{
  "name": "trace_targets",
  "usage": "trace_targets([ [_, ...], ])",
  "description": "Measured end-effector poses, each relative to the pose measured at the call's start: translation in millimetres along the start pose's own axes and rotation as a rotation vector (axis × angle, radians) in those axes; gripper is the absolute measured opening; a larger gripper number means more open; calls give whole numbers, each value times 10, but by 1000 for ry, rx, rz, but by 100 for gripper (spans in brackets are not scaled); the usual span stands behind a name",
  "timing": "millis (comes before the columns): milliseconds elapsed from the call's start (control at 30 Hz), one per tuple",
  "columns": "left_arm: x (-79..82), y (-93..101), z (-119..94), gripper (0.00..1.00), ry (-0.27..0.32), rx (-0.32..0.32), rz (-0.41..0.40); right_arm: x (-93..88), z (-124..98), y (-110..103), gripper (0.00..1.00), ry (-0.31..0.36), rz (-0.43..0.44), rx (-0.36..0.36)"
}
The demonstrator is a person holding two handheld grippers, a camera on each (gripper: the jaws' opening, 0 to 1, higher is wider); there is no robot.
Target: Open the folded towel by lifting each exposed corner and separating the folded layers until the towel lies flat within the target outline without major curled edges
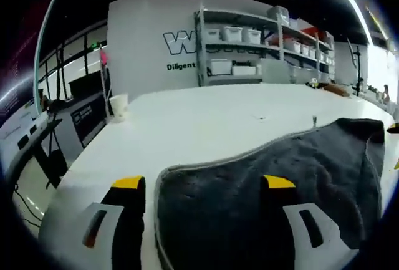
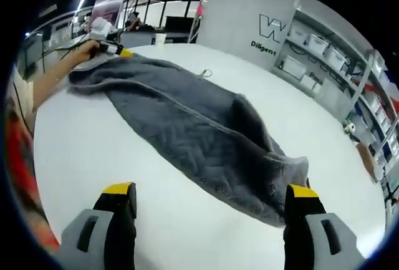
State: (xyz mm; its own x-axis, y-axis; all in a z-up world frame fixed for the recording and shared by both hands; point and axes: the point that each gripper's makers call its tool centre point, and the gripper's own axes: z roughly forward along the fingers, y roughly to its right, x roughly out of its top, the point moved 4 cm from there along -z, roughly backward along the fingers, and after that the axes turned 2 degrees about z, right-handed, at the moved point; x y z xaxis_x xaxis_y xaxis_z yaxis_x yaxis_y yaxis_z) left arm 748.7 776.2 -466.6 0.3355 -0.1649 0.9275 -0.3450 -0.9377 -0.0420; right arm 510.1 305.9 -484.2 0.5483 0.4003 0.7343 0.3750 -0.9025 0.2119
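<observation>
A dark grey towel (image 1: 274, 176) with a pale hem lies on the white table (image 1: 206, 117). My left gripper (image 1: 202, 184) is open, and the towel's near corner lies between its yellow-tipped jaws. In the right gripper view the towel (image 2: 187, 126) stretches from upper left to lower right, partly folded over itself, with a raised fold near its lower end. My right gripper (image 2: 211, 190) is open above the bare table (image 2: 93, 151), its right jaw beside the towel's near corner. The left gripper (image 2: 109, 47) shows at the towel's far end, held by a hand.
A paper cup (image 1: 118, 105) stands near the table's far left edge. A small metal object (image 1: 315, 120) lies beyond the towel. Shelves with white bins (image 1: 262, 45) and a lettered wall panel stand behind. The person's forearm (image 2: 56, 77) reaches along the left.
</observation>
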Motion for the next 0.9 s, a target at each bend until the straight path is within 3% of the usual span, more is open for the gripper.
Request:
trace_targets([
  [300,176,416,-402,99,50,-166,-30,-80,-51,16,99,-10,8,-8],
  [533,185,582,-675,100,66,-192,1,-88,-72,-5,99,2,6,0],
  [700,177,834,-868,100,85,-278,52,-114,-91,9,99,6,10,-1],
  [900,85,1117,-1061,100,63,-339,109,-117,-125,63,99,15,9,-11],
])
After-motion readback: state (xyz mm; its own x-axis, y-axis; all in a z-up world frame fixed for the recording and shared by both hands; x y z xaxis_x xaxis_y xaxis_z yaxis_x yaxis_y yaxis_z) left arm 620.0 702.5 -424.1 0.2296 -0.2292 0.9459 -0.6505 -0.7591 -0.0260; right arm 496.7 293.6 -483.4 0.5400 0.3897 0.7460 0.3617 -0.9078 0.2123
